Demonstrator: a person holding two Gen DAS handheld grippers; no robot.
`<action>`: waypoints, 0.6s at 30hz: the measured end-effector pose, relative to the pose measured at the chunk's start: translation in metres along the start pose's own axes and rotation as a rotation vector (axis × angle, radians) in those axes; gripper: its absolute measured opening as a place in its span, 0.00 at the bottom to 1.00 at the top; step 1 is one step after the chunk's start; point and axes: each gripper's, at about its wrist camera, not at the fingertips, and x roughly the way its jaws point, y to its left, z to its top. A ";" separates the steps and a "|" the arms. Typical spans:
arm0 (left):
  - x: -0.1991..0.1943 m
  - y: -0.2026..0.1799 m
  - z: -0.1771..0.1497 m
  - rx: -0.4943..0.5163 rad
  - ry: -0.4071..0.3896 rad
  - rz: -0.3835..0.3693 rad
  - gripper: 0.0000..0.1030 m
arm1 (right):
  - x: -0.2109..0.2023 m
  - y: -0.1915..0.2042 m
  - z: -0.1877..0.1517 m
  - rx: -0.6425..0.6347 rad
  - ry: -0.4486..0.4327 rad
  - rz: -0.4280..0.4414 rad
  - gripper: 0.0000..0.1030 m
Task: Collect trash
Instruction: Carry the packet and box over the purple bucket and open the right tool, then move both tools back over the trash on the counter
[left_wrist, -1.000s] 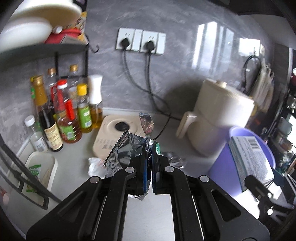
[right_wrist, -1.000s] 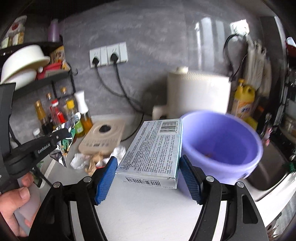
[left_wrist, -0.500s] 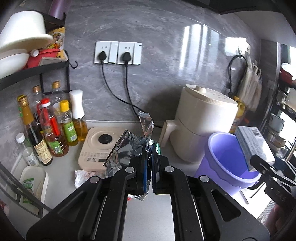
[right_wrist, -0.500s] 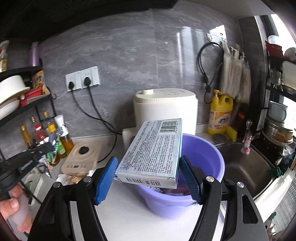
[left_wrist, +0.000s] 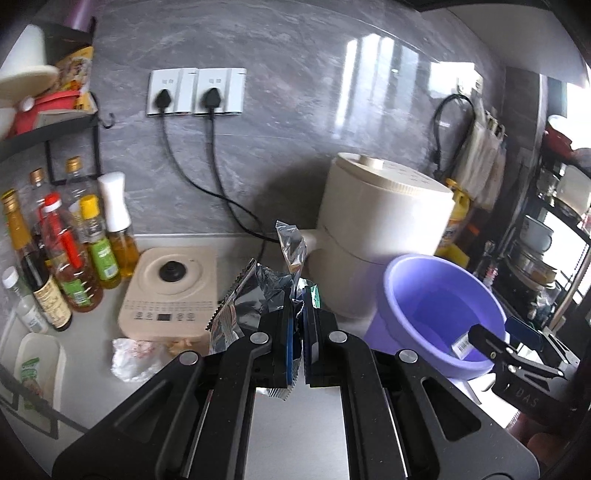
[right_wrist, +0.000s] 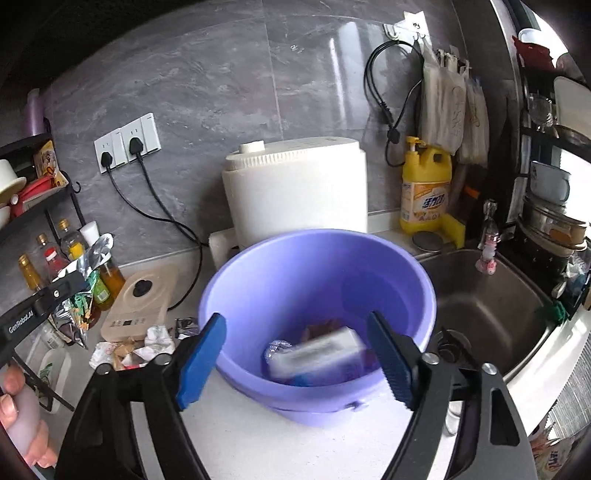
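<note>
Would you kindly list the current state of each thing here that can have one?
Left hand-held gripper: shut on foil wrapper.
Right hand-held gripper: open, jaws just widened, nothing between.
Carton: inside purple bucket, blurred.
Wall plugs: plugged in.
Crumpled trash: lying on the counter.

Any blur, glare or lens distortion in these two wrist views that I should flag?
Right wrist view: the box in the purple bucket is motion-smeared, its print unreadable; all else is sharp. Left wrist view: sharp, though window glare streaks the grey wall and the foil wrapper glints. Both views: strong fisheye bending, dark corners.
</note>
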 end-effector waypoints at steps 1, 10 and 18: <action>0.002 -0.006 0.001 0.010 0.001 -0.012 0.04 | -0.002 -0.005 -0.001 0.009 -0.006 -0.004 0.81; 0.017 -0.051 0.009 0.045 0.007 -0.110 0.04 | -0.011 -0.039 -0.001 0.037 -0.011 -0.060 0.82; 0.040 -0.095 0.013 0.059 0.028 -0.215 0.05 | -0.019 -0.076 -0.003 0.077 -0.017 -0.125 0.82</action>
